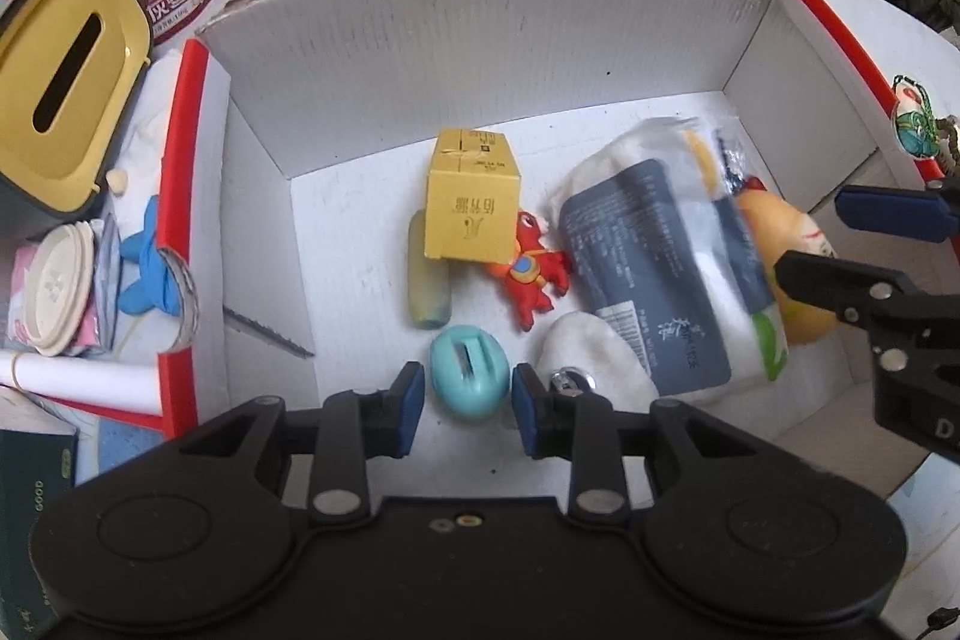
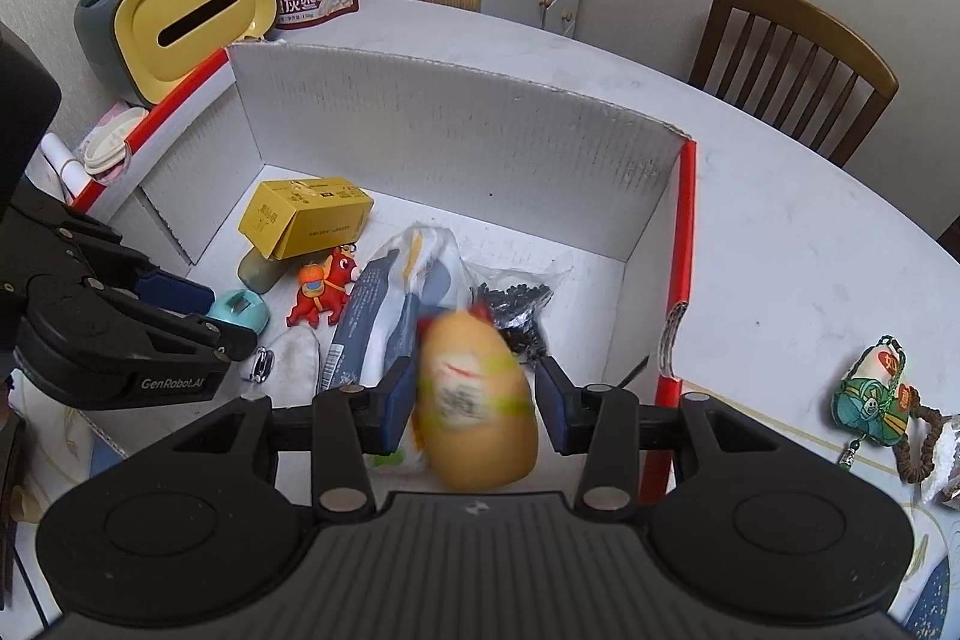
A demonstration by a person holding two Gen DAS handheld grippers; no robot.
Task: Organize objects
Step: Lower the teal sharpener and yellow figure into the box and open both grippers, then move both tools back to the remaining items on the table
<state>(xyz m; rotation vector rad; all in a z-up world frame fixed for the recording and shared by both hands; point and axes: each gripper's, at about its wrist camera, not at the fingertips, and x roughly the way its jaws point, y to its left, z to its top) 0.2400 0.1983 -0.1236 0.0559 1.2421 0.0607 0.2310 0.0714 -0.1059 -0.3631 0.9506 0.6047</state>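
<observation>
White box (image 1: pixel 480 58) | teal egg (image 1: pixel 470 381) between parted left gripper (image 1: pixel 468 409) | right gripper (image 2: pixel 474 403) parted around yellow toy (image 2: pixel 477 412)

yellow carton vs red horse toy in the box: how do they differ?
The yellow carton is a plain box shape with printed text; the red horse toy is an irregular figure with legs.
The carton is clearly bigger than the toy.
The carton sits tilted, propped on a greenish tube; the toy lies flat on the floor of the white box.
Both are inside the white box, side by side, with neither gripper on them.
</observation>
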